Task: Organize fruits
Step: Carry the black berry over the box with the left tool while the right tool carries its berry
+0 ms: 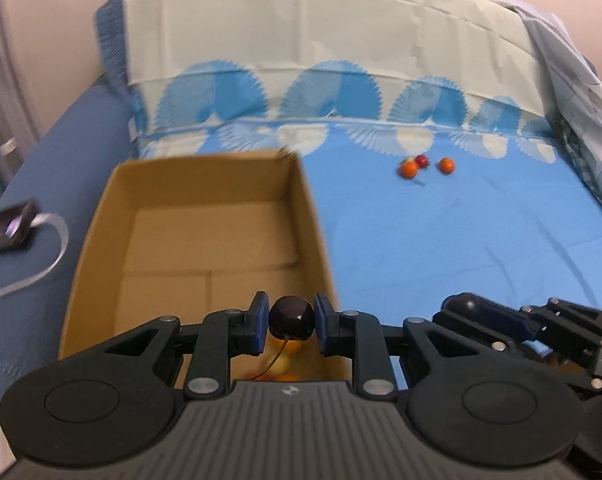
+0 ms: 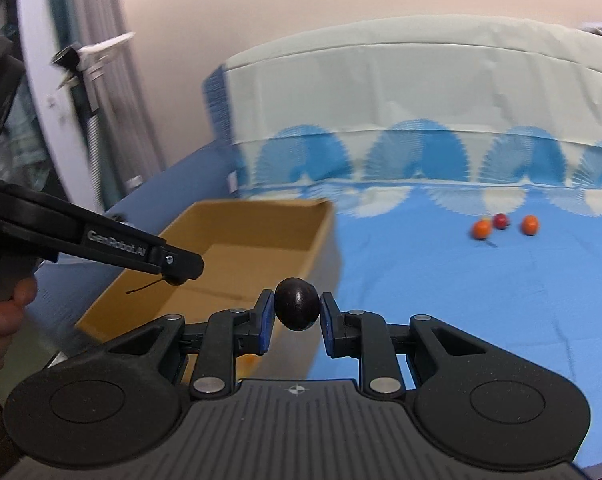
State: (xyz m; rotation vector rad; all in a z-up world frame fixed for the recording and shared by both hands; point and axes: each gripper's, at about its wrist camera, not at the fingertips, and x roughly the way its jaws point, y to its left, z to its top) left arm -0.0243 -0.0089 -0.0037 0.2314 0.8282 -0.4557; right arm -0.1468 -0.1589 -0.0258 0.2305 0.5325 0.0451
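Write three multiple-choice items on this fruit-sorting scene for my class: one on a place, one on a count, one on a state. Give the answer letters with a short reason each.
1. Where does the cardboard box sit relative to the loose fruits on the blue bedsheet, in the left wrist view?
A. To their left and nearer the camera
B. Behind them, against the wall
C. To their right

2. How many loose fruits can be made out on the sheet in the right wrist view?
A. One
B. Three
C. Six

3. What is the right gripper doing?
A. Standing open and empty
B. Shut on a dark round fruit
C. Gripping the box wall

Answers:
1 A: the box fills the left foreground.
2 B: two orange, one red.
3 B: both pads press the dark fruit.
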